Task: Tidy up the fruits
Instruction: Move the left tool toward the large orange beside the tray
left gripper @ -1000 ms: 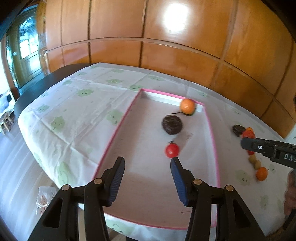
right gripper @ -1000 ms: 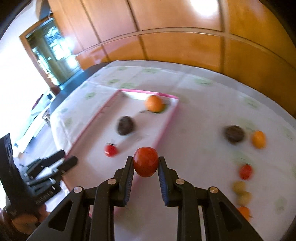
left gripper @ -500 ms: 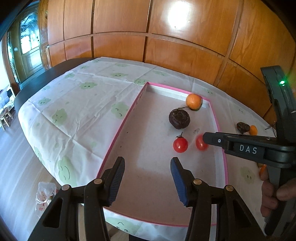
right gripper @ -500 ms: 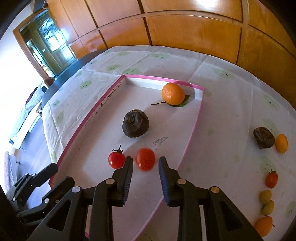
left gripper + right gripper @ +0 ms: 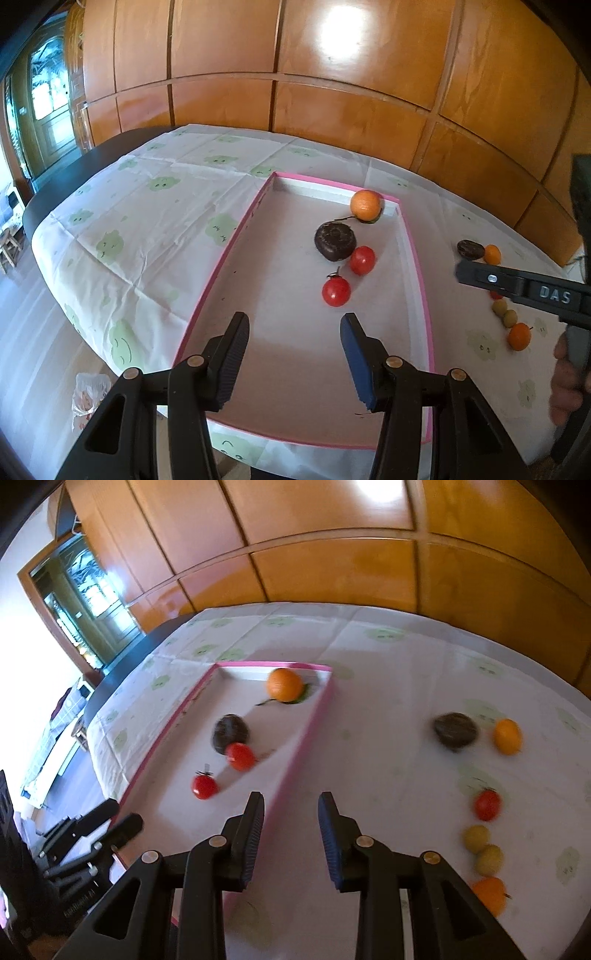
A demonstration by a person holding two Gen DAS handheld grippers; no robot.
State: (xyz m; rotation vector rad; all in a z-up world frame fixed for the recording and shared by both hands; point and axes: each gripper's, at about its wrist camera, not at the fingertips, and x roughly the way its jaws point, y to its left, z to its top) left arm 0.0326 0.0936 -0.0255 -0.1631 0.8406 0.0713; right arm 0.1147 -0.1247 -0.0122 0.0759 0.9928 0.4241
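Observation:
A pink-rimmed tray (image 5: 236, 236) (image 5: 314, 716) lies on the table. In it are an orange (image 5: 365, 205) (image 5: 284, 685), a dark round fruit (image 5: 335, 240) (image 5: 229, 731), a stemless red tomato (image 5: 362, 260) (image 5: 240, 756) touching the dark fruit, and a stemmed tomato (image 5: 335, 291) (image 5: 204, 785). My left gripper (image 5: 293, 325) is open and empty over the tray's near end. My right gripper (image 5: 291, 806) is open and empty above the tray's right rim.
Right of the tray lie a dark fruit (image 5: 455, 730), a small orange fruit (image 5: 508, 736), a red tomato (image 5: 487, 805), two yellow-green fruits (image 5: 482, 847) and another orange fruit (image 5: 488, 891). The table has a white cloth (image 5: 140, 221). A wood-panelled wall stands behind.
My right gripper let go of the red tomato in the tray, opened and drew back to the right rim. The tomato rolled against the dark fruit. The left gripper stayed open.

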